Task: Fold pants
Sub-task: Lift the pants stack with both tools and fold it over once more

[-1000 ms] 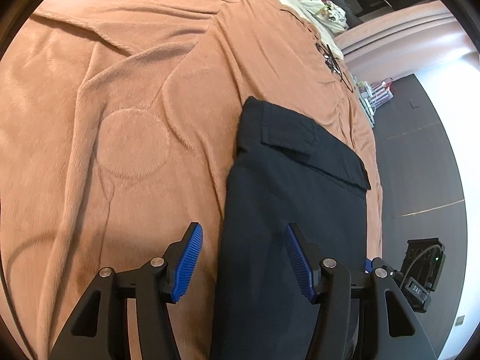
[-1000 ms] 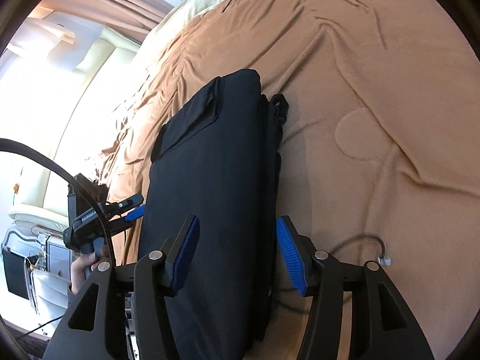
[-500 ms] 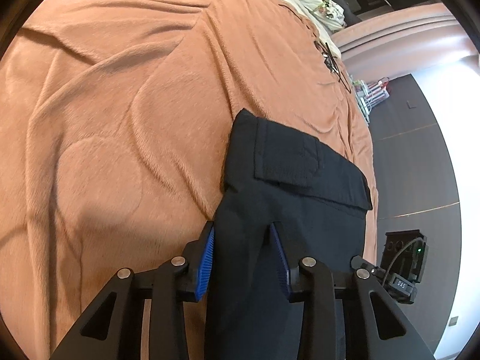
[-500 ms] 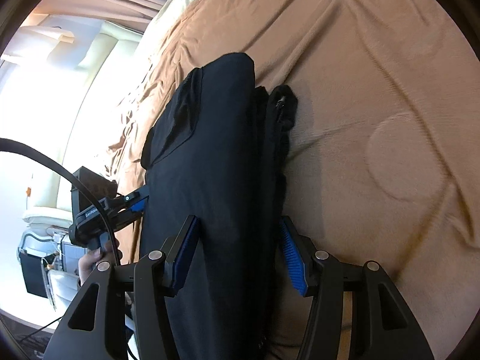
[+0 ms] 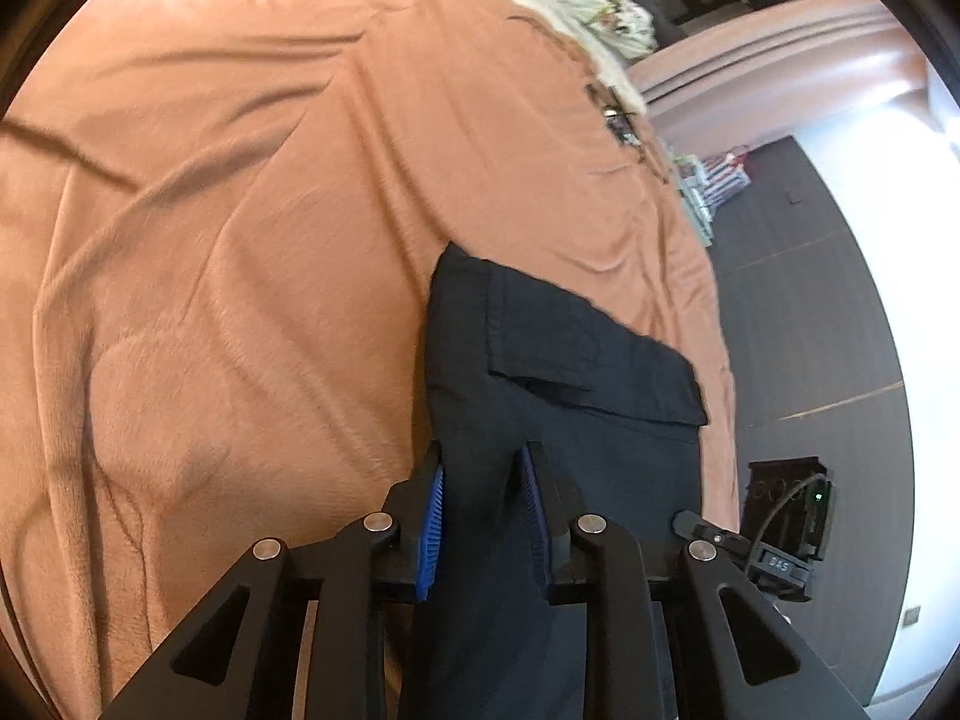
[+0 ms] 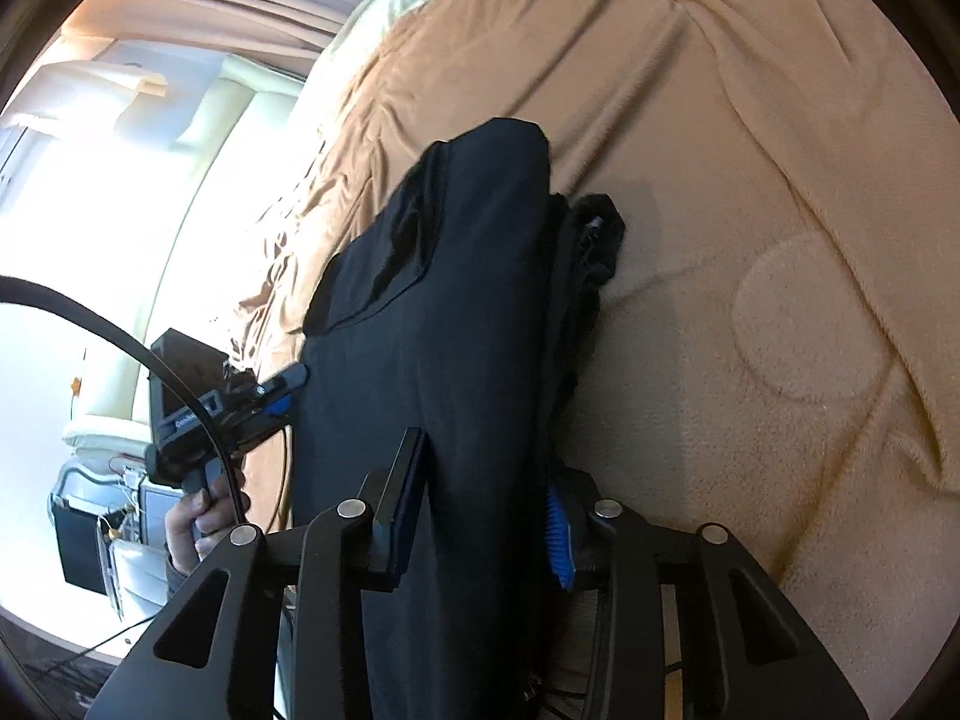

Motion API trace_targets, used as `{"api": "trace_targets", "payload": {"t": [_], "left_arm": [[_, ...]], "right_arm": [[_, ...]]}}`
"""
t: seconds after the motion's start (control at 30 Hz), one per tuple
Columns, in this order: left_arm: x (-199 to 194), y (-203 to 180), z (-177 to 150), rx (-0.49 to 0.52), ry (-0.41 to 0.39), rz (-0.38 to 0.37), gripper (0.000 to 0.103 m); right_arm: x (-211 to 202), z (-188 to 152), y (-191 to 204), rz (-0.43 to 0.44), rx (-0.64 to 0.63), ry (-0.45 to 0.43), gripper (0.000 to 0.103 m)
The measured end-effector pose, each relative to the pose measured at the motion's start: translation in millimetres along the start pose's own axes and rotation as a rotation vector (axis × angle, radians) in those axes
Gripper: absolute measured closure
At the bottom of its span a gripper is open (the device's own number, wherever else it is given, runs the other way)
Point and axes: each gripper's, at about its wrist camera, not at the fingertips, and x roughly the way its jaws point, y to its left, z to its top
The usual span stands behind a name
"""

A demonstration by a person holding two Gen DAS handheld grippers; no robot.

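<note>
My left gripper (image 5: 483,480) is closing its blue-padded jaws on a pinched ridge of the dark navy folded cloth pants (image 5: 576,384), fabric between the pads and apparently touching both. My right gripper (image 6: 489,480) is likewise closing across the stacked right-hand edge of the same pants (image 6: 456,324), one jaw on top of the cloth, the other at the layered edge.

The pants lie directly ahead of both grippers, their long axis running away from me along each gripper's pointing line, the flapped pocket end farthest off. Both grippers sit at the near end, one on each side edge; neither is clearly nearer. I judge the coming move to be lifting this near end and carrying it forward over the far end.

The garment rests on a wrinkled tan plush blanket (image 5: 240,240) over the bed. A small dark clump (image 6: 603,234), probably a drawstring or strap, protrudes at the far right edge. Nothing lies on the pants to obstruct a forward fold.
</note>
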Motion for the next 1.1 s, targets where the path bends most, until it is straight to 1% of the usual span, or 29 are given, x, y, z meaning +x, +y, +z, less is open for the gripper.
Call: {"api": "trace_targets", "payload": {"t": [0.1,0.23,0.33,0.37,0.5,0.6,0.83,0.97,1.1], "left_arm": [[6.9,10.1,0.0,-0.027,0.016,0.001,0.074],[16.4,10.3,2.6,-0.025,0.029,0.000,0.073],[22.1,10.3,6.5,-0.027,0.028,-0.012,0.073],[22.5,9.5,7.7,-0.025,0.025,-0.012,0.074],[14.6,-0.8,6.1,0.009,0.008,-0.006,0.087],[2.7,-16.4,4.7,0.042,-0.015,-0.026,0.090],[-24.1,-51.7,-2.1,0.103,-0.062,-0.066,0.091],[-33.4,-74.3,-8.6,0.140,-0.075,-0.086,0.090],[-33.2,-100.8,-14.8,0.178,-0.073,-0.114,0.090]], "right_arm": [[4.0,3.1,-1.5,-0.005,0.011,0.013,0.067],[10.3,9.2,-6.6,0.005,0.029,0.027,0.067],[11.8,11.1,-10.6,0.023,0.038,0.015,0.067],[11.6,9.9,-11.0,0.024,0.039,0.007,0.068],[3.1,2.6,-1.0,0.015,-0.007,-0.027,0.079],[-2.7,-2.9,11.0,0.023,-0.041,-0.057,0.082],[-26.1,-22.4,38.3,0.018,-0.122,-0.132,0.083],[-47.3,-33.6,51.7,0.009,-0.150,-0.186,0.083],[-75.2,-46.5,56.9,-0.013,-0.168,-0.233,0.083]]}}
